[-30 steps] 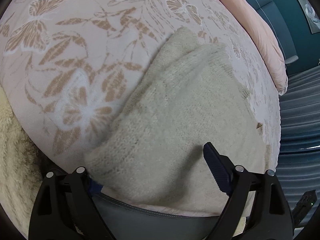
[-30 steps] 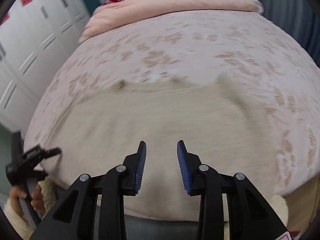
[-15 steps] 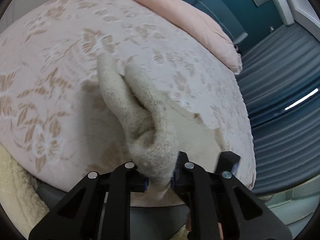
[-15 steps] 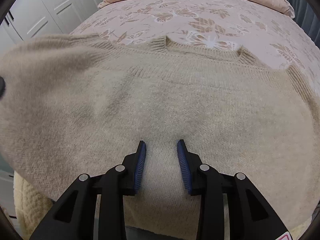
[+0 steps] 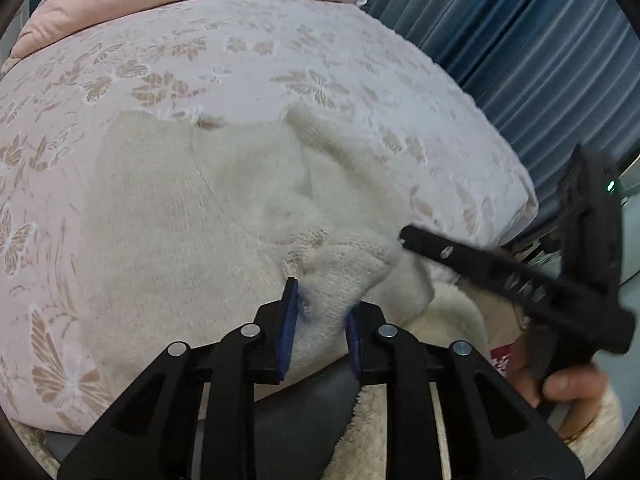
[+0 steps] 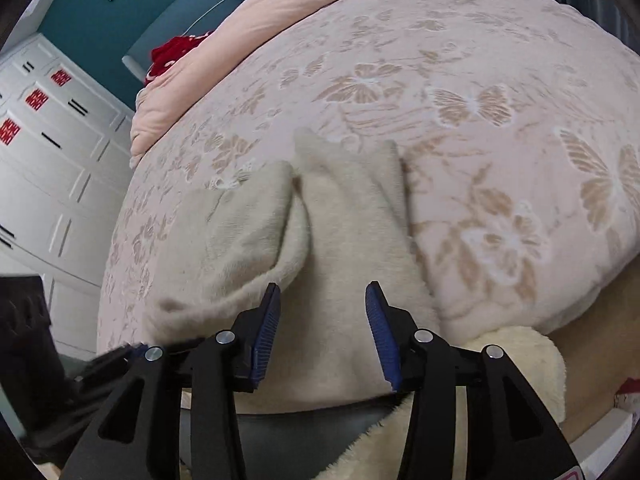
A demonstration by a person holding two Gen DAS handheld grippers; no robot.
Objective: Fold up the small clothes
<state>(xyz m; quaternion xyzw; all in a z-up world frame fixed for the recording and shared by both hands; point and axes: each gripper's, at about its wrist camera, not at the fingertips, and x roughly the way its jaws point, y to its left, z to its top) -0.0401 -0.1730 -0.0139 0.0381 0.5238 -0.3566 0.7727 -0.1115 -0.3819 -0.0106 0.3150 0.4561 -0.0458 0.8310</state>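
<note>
L gripper [image 5: 320, 316] is clenched on the cream sweater [image 5: 168, 216] edge, folded left of the parted, empty R gripper [image 6: 322, 330]; L is nearer.

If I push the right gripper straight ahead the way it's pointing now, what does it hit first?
Most likely the cream sweater. The right gripper is open with nothing between its fingers, and the knit lies directly ahead of them on the butterfly bedspread. Depth is unclear, so contact may come almost at once.

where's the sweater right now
The cream sweater lies half folded on the butterfly bedspread near its front edge, one bunched edge pinched in the left tongs.
</note>
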